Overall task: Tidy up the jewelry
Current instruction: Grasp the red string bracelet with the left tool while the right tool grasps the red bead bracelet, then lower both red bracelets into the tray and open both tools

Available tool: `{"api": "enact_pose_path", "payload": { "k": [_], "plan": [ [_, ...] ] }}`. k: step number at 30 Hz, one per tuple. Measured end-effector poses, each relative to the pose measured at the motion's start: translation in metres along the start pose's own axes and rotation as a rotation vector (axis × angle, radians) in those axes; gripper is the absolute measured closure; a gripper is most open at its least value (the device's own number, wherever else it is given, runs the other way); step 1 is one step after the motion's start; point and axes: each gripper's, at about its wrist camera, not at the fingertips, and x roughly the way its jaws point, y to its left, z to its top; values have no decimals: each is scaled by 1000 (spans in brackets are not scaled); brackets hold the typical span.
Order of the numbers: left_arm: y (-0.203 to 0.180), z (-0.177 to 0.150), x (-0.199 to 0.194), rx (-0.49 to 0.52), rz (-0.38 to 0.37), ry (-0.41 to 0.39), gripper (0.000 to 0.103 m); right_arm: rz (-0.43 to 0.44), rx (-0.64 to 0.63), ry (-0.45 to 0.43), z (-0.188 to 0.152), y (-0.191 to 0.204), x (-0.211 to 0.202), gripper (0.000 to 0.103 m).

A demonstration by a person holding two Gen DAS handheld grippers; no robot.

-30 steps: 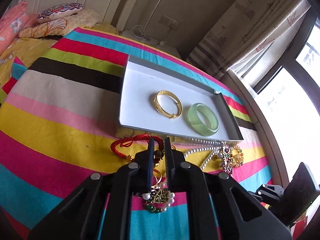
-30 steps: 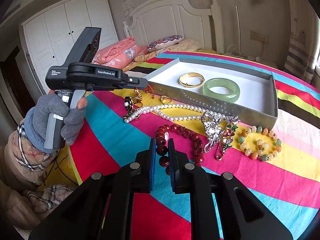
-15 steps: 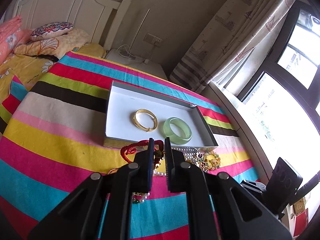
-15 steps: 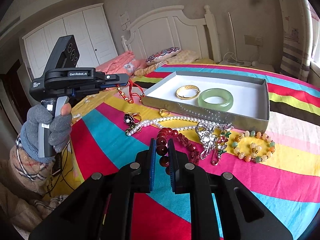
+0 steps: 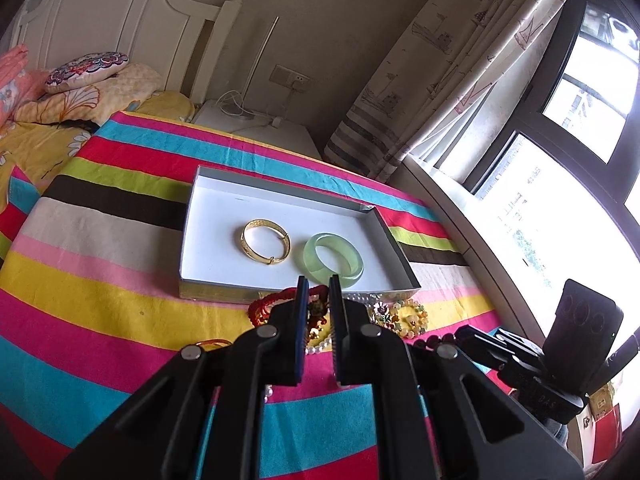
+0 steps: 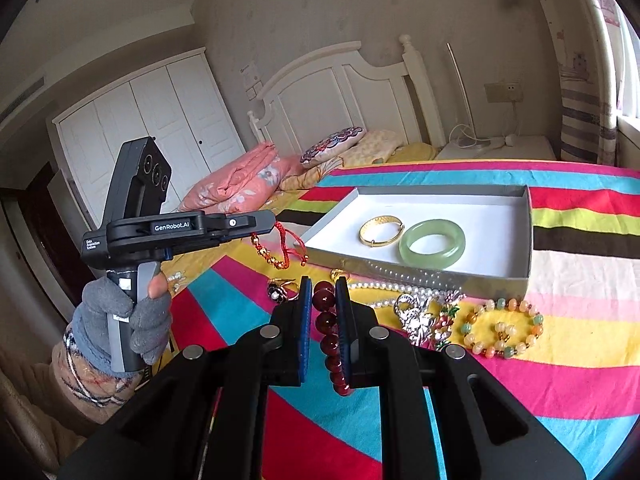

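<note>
Left wrist view looks down over the bed from above toward the tray at 12 o'clock; right wrist view sits lower and nearer, tray at 1 o'clock. Both share it.

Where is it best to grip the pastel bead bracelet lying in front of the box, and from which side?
Probably from above, pinching one arc of the pastel bead bracelet, one finger inside the ring. It lies flat on the striped cover; its right arc lies farthest from the brooches.

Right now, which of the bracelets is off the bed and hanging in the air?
The red cord bracelet with gold beads: it dangles from the left tongs. The gold bangle and green bangle lie in the box; the pastel bead bracelet lies on the bedspread.
</note>
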Motion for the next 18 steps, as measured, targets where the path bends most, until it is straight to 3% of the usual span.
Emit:
{"api": "enact_pose_path", "payload": {
  "k": [10, 18],
  "plan": [
    [11, 50, 34, 6, 42, 4, 94, -140, -19, -48, 61, -30, 18, 90],
    [34, 89, 75, 3, 111, 25, 94, -286, 26, 7, 84, -82, 57, 90]
  ]
}}
